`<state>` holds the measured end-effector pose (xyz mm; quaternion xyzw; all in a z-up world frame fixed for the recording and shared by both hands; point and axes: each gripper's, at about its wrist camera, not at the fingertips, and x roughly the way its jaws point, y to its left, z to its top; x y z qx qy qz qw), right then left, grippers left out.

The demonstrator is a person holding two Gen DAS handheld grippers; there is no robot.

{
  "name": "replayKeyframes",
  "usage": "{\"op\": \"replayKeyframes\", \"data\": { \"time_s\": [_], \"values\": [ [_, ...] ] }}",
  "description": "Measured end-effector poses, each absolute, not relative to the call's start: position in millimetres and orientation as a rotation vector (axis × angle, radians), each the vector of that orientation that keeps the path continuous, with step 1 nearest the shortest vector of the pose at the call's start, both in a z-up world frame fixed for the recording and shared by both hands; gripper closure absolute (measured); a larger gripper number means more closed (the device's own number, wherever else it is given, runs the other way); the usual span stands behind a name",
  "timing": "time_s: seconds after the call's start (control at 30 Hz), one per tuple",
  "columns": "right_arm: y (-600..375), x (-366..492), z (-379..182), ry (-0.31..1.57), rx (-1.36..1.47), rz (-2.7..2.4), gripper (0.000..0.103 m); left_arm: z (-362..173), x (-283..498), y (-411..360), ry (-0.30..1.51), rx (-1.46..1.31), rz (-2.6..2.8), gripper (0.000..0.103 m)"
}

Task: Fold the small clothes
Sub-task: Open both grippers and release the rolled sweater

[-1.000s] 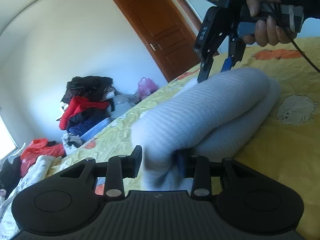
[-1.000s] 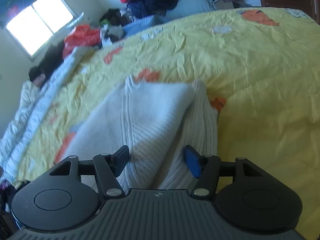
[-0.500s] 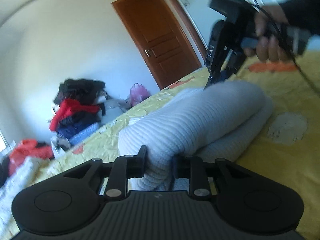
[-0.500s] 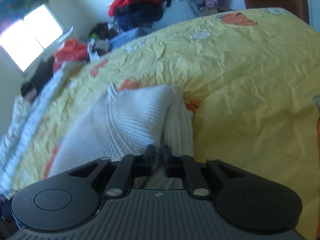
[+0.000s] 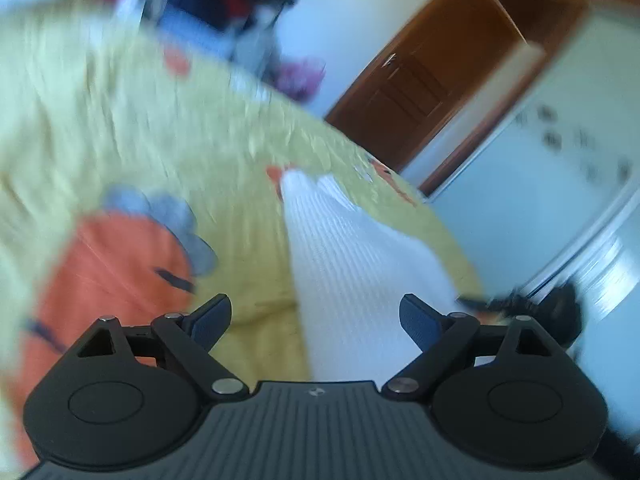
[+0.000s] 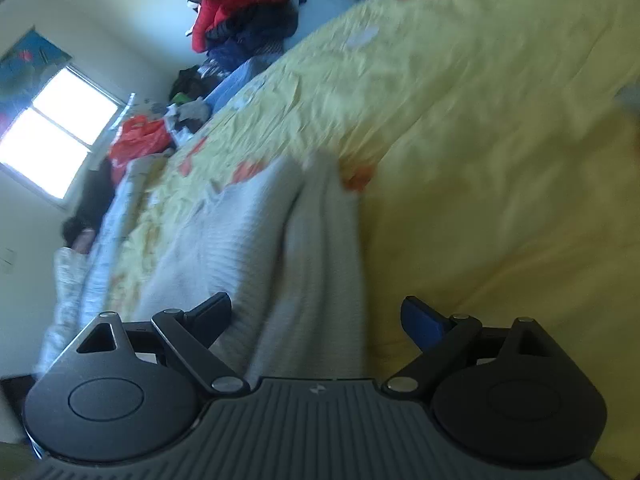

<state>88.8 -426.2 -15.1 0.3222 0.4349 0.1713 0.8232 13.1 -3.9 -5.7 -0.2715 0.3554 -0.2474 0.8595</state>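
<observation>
A white ribbed knit garment (image 5: 352,264) lies folded on the yellow bedspread (image 5: 120,128). In the left wrist view my left gripper (image 5: 316,320) is open and empty, its jaws wide apart just above the garment's near end. The view is blurred by motion. In the right wrist view the same garment (image 6: 256,248) lies in two overlapping layers, and my right gripper (image 6: 316,316) is open and empty over its near edge. The right gripper shows as a dark blur (image 5: 532,308) at the right of the left wrist view.
A pile of red and dark clothes (image 6: 244,12) sits beyond the bed's far side. A brown door (image 5: 424,80) stands past the bed. An orange cartoon print (image 5: 116,264) marks the bedspread. A window (image 6: 52,140) is at the left.
Both grippers have opened and let go of the white garment, which now lies flat on the bed. The left gripper has swung sharply, so its view is turned and blurred.
</observation>
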Motion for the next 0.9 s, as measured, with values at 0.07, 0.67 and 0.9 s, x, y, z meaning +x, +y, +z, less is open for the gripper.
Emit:
{"op": "replayKeyframes", "data": {
  "time_s": [0.07,0.67,0.9],
  "values": [
    [-415.5,94.8,-18.4,0.945,0.700,0.412,0.011,-17.6,41.5,-15.8,0.813,-0.628,-0.558,0.011],
    [-319.3,107.3,26.0,0.825,0.540,0.569,0.050,40.2,64.6,-0.6,0.779,-0.525,-0.517,0.053],
    [-297.3,135.4,-11.1,0.903,0.616,0.517,0.030,2.8,59.6,53.8,0.837,-0.637,-0.423,0.041]
  ]
}}
